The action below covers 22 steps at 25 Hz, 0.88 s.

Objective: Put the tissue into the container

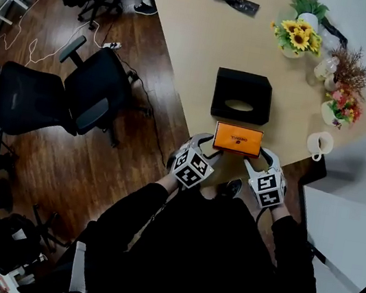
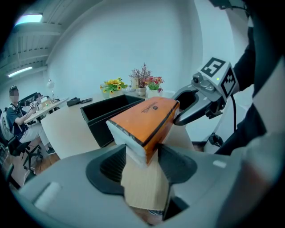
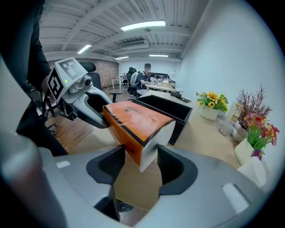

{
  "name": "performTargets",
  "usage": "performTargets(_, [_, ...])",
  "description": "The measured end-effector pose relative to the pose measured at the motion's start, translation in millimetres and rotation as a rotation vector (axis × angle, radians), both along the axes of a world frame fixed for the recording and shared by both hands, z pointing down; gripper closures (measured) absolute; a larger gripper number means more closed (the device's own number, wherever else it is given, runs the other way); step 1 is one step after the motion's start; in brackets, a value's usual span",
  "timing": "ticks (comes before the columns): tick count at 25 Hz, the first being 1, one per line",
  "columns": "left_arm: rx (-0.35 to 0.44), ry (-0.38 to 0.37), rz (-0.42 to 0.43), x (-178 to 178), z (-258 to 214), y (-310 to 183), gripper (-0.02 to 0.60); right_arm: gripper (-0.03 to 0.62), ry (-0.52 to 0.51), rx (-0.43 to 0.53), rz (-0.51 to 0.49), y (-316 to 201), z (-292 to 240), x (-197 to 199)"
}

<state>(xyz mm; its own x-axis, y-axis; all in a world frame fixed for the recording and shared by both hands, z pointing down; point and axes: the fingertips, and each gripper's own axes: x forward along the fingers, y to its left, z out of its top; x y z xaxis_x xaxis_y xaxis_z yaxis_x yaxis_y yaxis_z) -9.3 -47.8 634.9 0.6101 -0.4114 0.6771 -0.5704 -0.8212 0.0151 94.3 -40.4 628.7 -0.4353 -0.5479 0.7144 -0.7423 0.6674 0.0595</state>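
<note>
We see the tissue pack (image 1: 238, 138), orange on top with white ends, held level between the two claws over the near edge of the table (image 1: 208, 35), just on our side of the black container (image 1: 223, 95). The left claw (image 1: 208, 144) is clamped on its left end and the right claw (image 1: 262, 155) on its right end.

From the head view we cannot judge its height. The left gripper view settles this: the pack (image 2: 147, 118) sits clear of the tabletop, one white end pinched in the left claw (image 2: 142, 158), with the right claw (image 2: 191, 104) reaching in at the far end. The right gripper view mirrors it, with the pack (image 3: 136, 122) squeezed in the right claw (image 3: 136, 162) and the left claw (image 3: 95, 111) beyond.

The head view shows the container from straight above, with a pale oval in its middle. The gripper views show its upright walls and hollow inside (image 2: 100, 118) (image 3: 178, 113), open at the top.

Further out on the table stand a pot of sunflowers (image 1: 298, 36), other flower pots and a white mug (image 1: 320, 142). Only the head view takes in the wooden floor (image 1: 97, 163) and the black office chairs (image 1: 96, 86). The left gripper view adds a seated person (image 2: 15, 120) at another table.
</note>
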Motion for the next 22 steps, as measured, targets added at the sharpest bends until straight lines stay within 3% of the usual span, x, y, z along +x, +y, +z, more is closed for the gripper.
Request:
performTargets(15, [0.099, 0.051, -0.01, -3, -78, -16, 0.374, 0.365, -0.085, 0.116, 0.012, -16, -75, -3])
performTargets(22, [0.212, 0.058, 0.004, -3, -125, -27, 0.379, 0.368, -0.117, 0.2, 0.021, -26, -118, -3])
